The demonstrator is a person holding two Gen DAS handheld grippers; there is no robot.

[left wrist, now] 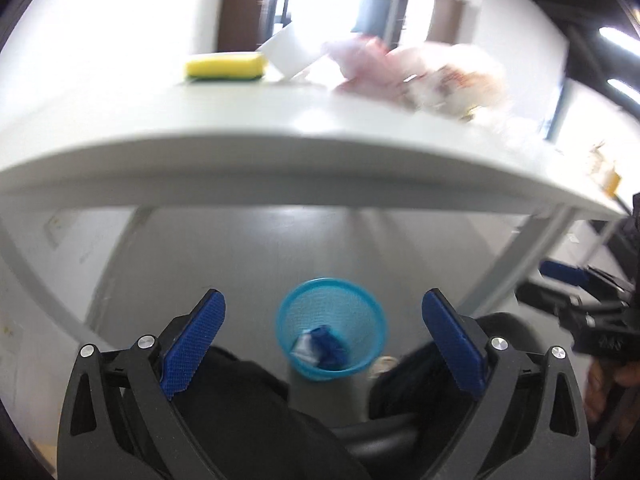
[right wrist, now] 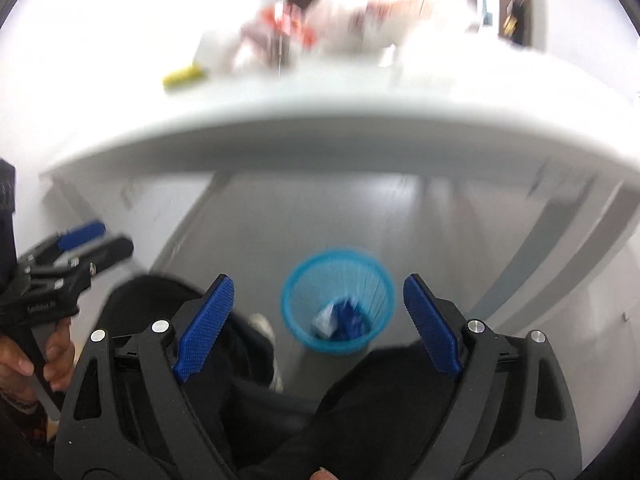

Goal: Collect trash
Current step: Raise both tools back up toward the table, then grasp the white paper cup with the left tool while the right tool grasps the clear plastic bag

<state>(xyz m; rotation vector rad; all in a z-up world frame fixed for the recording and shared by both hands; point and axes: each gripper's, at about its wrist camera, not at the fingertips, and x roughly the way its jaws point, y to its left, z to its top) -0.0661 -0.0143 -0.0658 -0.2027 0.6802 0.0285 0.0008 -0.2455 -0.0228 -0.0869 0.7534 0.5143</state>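
Observation:
A blue mesh bin (left wrist: 332, 328) stands on the floor under the white table (left wrist: 280, 168); it holds a crumpled blue and white wrapper (left wrist: 320, 346). My left gripper (left wrist: 322, 338) is open and empty, held above the bin. In the right wrist view the bin (right wrist: 338, 306) with the wrapper (right wrist: 340, 318) lies between my open, empty right gripper's (right wrist: 318, 322) fingers. Blurred crumpled plastic and paper trash (left wrist: 420, 76) lies on the far side of the tabletop; it also shows in the right wrist view (right wrist: 340, 28).
A yellow sponge (left wrist: 226, 66) and a white cup (left wrist: 288, 54) sit on the table. The person's dark-trousered legs (right wrist: 280, 400) are below both grippers. Table legs (left wrist: 520, 256) slant at the right. Each view shows the other gripper at its side edge (right wrist: 68, 256).

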